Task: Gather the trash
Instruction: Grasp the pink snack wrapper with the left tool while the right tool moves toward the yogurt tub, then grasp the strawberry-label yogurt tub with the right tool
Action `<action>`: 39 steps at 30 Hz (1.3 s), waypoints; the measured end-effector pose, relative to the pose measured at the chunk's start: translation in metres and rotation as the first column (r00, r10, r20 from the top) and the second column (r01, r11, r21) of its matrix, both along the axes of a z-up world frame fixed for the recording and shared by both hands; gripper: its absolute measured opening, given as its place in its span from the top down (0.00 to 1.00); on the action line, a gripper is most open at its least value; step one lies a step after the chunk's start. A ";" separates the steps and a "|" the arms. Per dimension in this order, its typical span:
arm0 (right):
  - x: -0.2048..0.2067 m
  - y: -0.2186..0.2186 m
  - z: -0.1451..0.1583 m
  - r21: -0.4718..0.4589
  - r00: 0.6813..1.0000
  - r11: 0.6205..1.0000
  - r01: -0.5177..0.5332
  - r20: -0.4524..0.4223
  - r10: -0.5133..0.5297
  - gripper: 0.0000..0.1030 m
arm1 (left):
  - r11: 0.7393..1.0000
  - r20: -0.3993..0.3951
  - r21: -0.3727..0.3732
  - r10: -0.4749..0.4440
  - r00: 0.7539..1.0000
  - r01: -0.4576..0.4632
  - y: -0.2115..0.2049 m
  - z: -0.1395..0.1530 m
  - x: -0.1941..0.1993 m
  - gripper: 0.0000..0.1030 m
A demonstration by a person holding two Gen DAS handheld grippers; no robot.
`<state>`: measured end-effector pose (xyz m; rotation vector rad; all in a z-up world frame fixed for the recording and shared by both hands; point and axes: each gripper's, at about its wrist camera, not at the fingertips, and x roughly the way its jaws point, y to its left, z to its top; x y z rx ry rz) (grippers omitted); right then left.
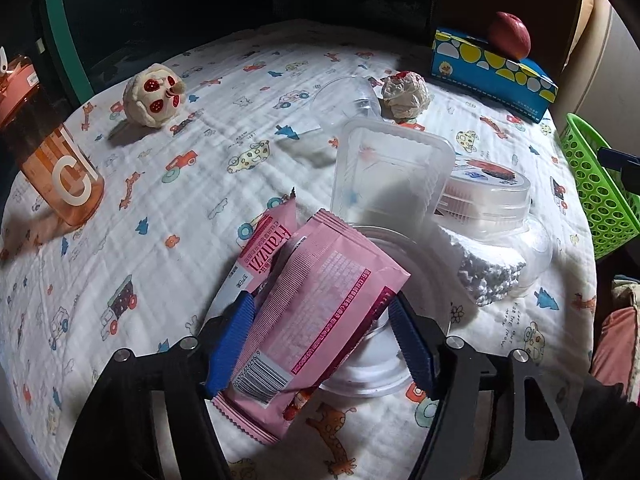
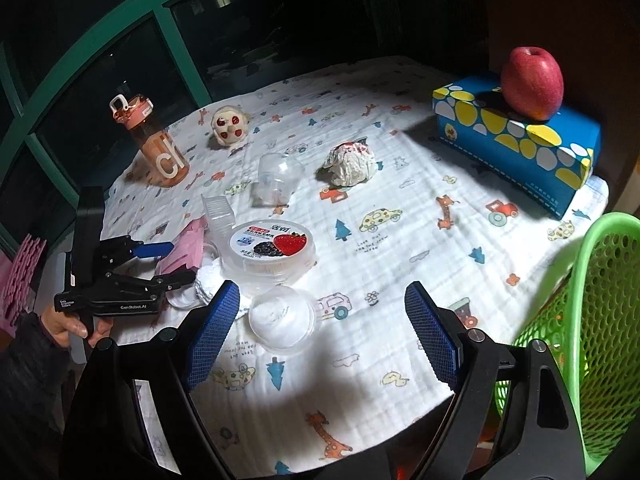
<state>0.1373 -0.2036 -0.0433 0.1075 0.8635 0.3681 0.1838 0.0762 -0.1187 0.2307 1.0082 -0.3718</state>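
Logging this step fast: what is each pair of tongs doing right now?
Left tongs: around the pink wrapper; whether they grip it cannot be told.
Right tongs: open, holding nothing.

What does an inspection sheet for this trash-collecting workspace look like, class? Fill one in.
Surface: table under a printed cloth.
Job's things: pink wrappers, clear tray, crumpled paper, yogurt cup, green basket.
Clutter: bottle, toy, tissue box with apple on top.
Grippers: left gripper around a wrapper; right gripper open, empty.
Cables: nothing seen.
Surroundings: dark window.
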 end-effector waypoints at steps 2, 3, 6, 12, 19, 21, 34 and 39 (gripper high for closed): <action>0.005 0.004 -0.003 0.005 1.000 1.000 -0.012 -0.009 0.012 0.18 | 1.000 -0.003 -0.008 0.008 1.000 -0.008 0.002 0.001 0.000 0.44; 0.007 0.007 -0.005 0.007 1.000 1.000 -0.019 -0.015 0.019 0.18 | 1.000 -0.002 -0.016 0.016 1.000 -0.016 0.004 0.001 0.000 0.45; 0.014 0.015 -0.010 0.009 0.999 0.999 -0.043 -0.025 0.043 0.17 | 0.999 0.002 -0.029 0.034 0.999 -0.034 0.009 0.004 0.000 0.51; 0.030 0.034 -0.022 -0.012 0.998 0.998 -0.067 -0.021 0.067 0.10 | 0.996 0.015 -0.054 0.070 0.997 -0.069 0.019 0.014 -0.005 0.58; 0.049 0.064 -0.034 -0.042 0.992 0.991 -0.128 -0.024 0.127 0.07 | 0.991 0.022 -0.079 0.113 0.993 -0.111 0.030 0.024 -0.010 0.61; 0.055 0.070 -0.037 -0.050 0.991 0.990 -0.134 -0.031 0.133 0.07 | 0.989 0.025 -0.089 0.117 0.993 -0.114 0.032 0.028 -0.011 0.62; 0.081 0.085 -0.058 -0.039 0.986 0.987 -0.154 -0.077 0.151 0.06 | 0.985 0.056 -0.132 0.116 0.992 -0.107 0.027 0.055 -0.025 0.63; 0.078 0.088 -0.059 -0.040 0.983 0.986 -0.165 -0.083 0.161 0.12 | 0.983 0.058 -0.154 0.115 0.992 -0.105 0.023 0.061 -0.029 0.63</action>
